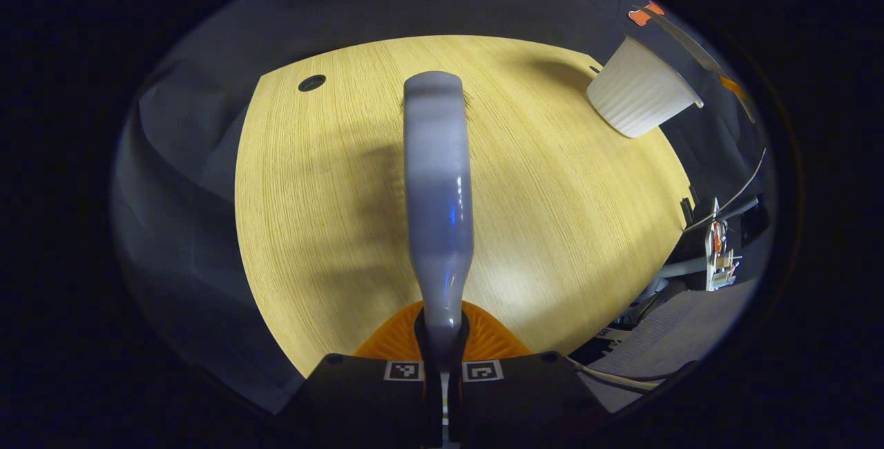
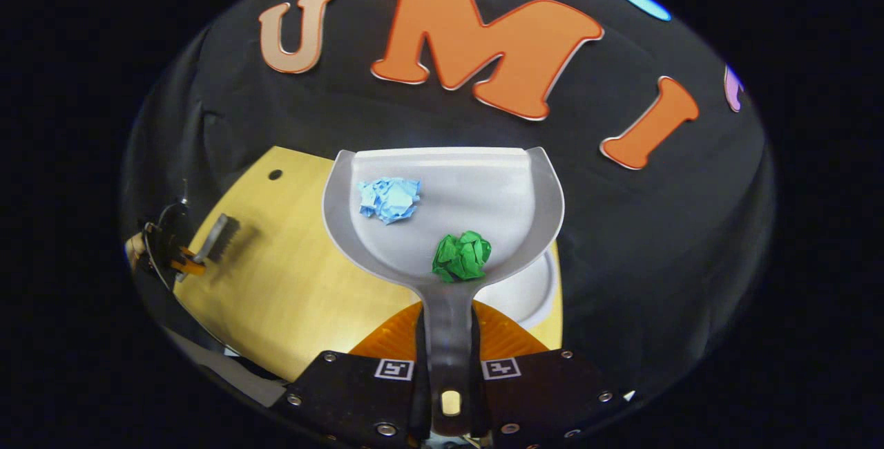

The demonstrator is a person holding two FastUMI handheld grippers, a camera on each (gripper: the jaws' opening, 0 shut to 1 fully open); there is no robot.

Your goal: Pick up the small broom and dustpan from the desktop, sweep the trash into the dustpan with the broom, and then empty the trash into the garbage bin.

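Grey dustpan (image 2: 449, 221), handle clamped in the right gripper (image 2: 449, 373), holds blue paper (image 2: 390, 199) and green paper (image 2: 461, 255), hiding most of the white bin (image 2: 532, 290). Left gripper (image 1: 442, 373) clamps the broom (image 1: 437, 186) above the bench (image 1: 331, 228); bristles hidden.

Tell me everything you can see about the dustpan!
The dustpan is pale grey, smooth and looks like plastic. It has a wide scoop with raised side walls, a straight front lip and a narrow handle. The right gripper holds that handle between its two fingers, lifting the pan above the wooden desk and over the white bin. It sits roughly level. Inside lie a crumpled blue paper near the front left and a crumpled green paper near the handle.
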